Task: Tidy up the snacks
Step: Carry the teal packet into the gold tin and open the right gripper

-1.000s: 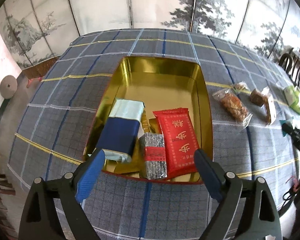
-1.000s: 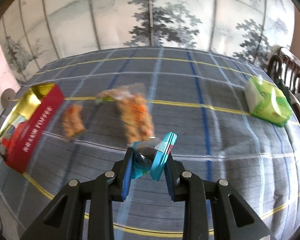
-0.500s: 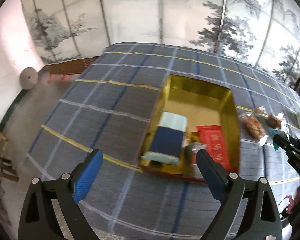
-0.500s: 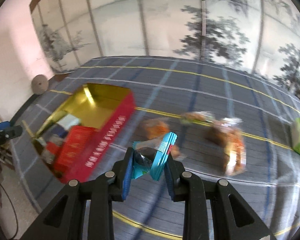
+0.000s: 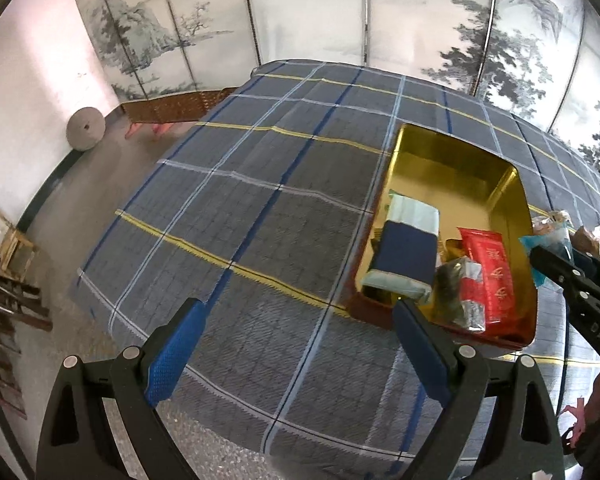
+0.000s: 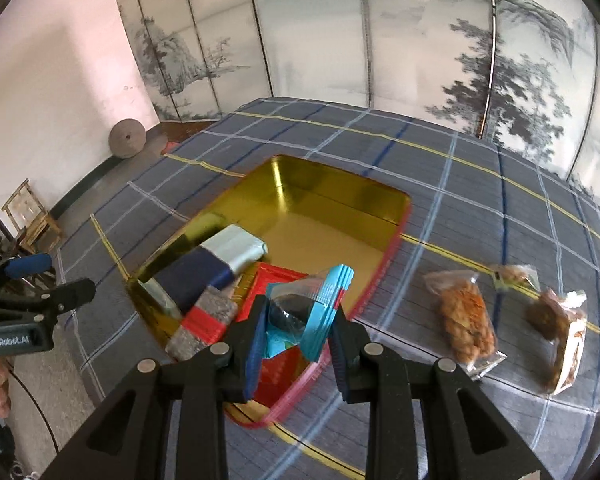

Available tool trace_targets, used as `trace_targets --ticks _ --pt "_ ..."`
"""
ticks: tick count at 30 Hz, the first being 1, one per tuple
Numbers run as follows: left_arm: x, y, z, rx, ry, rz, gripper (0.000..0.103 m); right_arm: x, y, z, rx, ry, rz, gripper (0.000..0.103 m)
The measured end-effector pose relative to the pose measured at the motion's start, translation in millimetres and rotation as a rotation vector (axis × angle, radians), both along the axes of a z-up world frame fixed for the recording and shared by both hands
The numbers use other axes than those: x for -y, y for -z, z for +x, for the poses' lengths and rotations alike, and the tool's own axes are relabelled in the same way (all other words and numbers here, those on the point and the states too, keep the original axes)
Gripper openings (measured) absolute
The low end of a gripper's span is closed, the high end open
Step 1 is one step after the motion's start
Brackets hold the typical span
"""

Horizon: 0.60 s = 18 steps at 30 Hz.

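The right gripper (image 6: 296, 320) hangs above the near corner of a gold-lined tin (image 6: 340, 200) with red outer walls, its fingers (image 6: 254, 344) clenched on a small blue-edged snack packet (image 6: 320, 312) with a clear window showing something dark inside. The tin sits on a counter (image 6: 480, 184) covered by a grey plaid cloth with blue, white and yellow lines. Inside the tin lie a navy and pale-green box (image 6: 208, 264), a grey packet with a red band (image 6: 204, 320) and a flat red packet (image 5: 490, 272), all crowded toward its near end; the far half shows bare gold. Outside the tin, to the right in the right wrist view, three clear-wrapped snacks rest on the cloth: an orange-brown one (image 6: 466, 320), a small one (image 6: 514, 274) behind it and a darker one (image 6: 560, 324) farther right. The left gripper (image 5: 296, 344) hovers over bare cloth just left of the tin, fingers (image 5: 172, 352) spread wide and grasping nothing. A painted folding screen (image 5: 340, 20) stands behind the counter, and a round stone disc (image 5: 85, 128) leans against the pink wall
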<state>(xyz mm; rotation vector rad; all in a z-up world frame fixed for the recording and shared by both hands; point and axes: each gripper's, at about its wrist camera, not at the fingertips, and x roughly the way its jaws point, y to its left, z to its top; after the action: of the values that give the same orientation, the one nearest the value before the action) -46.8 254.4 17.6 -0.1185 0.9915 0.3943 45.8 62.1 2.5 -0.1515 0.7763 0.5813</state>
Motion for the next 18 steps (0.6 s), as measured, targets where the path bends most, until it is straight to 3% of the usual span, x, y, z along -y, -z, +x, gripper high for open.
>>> trace_targets --ticks 18 --pt "-12 8 -2 -0.032 -0.025 0.001 0.093 -32 16 9 -0.015 -0.027 -0.077 0.029"
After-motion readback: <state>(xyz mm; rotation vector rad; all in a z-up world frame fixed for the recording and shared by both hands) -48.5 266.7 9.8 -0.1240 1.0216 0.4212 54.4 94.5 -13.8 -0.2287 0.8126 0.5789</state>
